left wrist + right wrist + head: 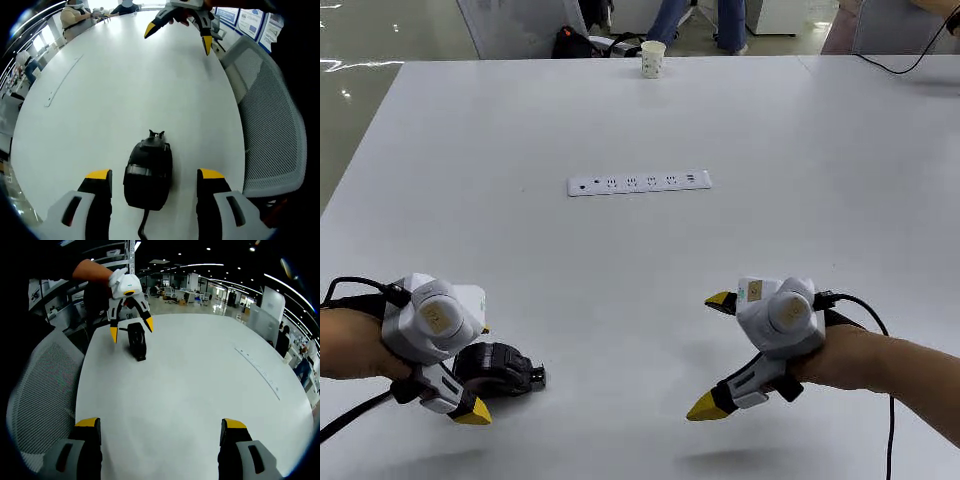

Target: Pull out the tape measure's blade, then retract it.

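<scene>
A black tape measure [498, 368] lies on the white table [640, 250] near its front left edge, blade pulled in. My left gripper [480, 370] is open, with one jaw on each side of the case. In the left gripper view the tape measure [148, 172] sits between the yellow-tipped jaws with a gap on both sides. My right gripper [712, 352] is open and holds nothing, well to the right of the tape measure. The right gripper view looks across bare table at the left gripper [131, 329] straddling the tape measure [137, 341]. The right gripper [178, 39] shows far off in the left gripper view.
A white power strip [639, 183] lies mid-table and a paper cup [652, 58] stands at the far edge. A grey mesh chair [270, 115] sits close to the table's front edge. A cable [880, 330] trails from the right gripper.
</scene>
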Demonstrator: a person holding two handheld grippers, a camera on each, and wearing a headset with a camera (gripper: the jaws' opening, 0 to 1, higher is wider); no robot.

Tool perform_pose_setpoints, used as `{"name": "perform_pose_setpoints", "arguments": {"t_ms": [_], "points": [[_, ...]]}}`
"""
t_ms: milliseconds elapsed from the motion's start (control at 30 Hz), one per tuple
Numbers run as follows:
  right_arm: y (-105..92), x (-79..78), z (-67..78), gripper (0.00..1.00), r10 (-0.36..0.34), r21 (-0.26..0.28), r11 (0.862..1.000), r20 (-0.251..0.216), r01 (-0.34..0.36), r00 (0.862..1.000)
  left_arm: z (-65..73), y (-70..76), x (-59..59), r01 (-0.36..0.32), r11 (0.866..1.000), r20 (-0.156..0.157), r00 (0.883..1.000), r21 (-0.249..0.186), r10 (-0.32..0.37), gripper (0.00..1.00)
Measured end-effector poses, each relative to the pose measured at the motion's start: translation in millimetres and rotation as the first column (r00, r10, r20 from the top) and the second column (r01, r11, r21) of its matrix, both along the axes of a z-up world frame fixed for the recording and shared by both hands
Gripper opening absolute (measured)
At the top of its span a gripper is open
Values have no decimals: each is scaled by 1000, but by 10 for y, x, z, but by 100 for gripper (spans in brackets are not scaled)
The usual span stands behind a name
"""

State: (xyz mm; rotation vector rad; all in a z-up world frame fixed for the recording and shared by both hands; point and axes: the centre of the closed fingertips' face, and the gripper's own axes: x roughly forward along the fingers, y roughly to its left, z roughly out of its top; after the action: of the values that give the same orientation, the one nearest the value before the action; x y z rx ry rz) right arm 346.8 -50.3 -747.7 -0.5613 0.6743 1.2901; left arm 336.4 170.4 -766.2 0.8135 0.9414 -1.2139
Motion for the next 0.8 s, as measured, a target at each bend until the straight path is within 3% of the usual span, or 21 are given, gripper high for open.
{"name": "perform_pose_setpoints", "arguments": {"t_ms": [133, 400, 500, 633, 800], "points": [[105, -8, -16, 99, 14, -2, 1000, -6, -14, 1000, -41, -8, -10, 15, 1000, -8, 1000, 9, -15, 60], [402, -12, 109, 99, 47, 33, 998, 7, -47, 999, -128, 74, 86, -3, 999, 19, 1000, 42, 2, 44], [488, -2, 109, 99, 55, 36, 998, 8, -56, 998, -122, 58, 78, 0, 999, 15, 1000, 45, -1, 43], [624, 7, 118, 99, 66, 42, 997, 7, -66, 998, -127, 21, 115, 4, 999, 32, 999, 38, -5, 35], [799, -10, 93, 99, 97, 42, 994, 2, -97, 995, -136, 32, 146, 20, 998, 50, 998, 52, -23, 34]]}}
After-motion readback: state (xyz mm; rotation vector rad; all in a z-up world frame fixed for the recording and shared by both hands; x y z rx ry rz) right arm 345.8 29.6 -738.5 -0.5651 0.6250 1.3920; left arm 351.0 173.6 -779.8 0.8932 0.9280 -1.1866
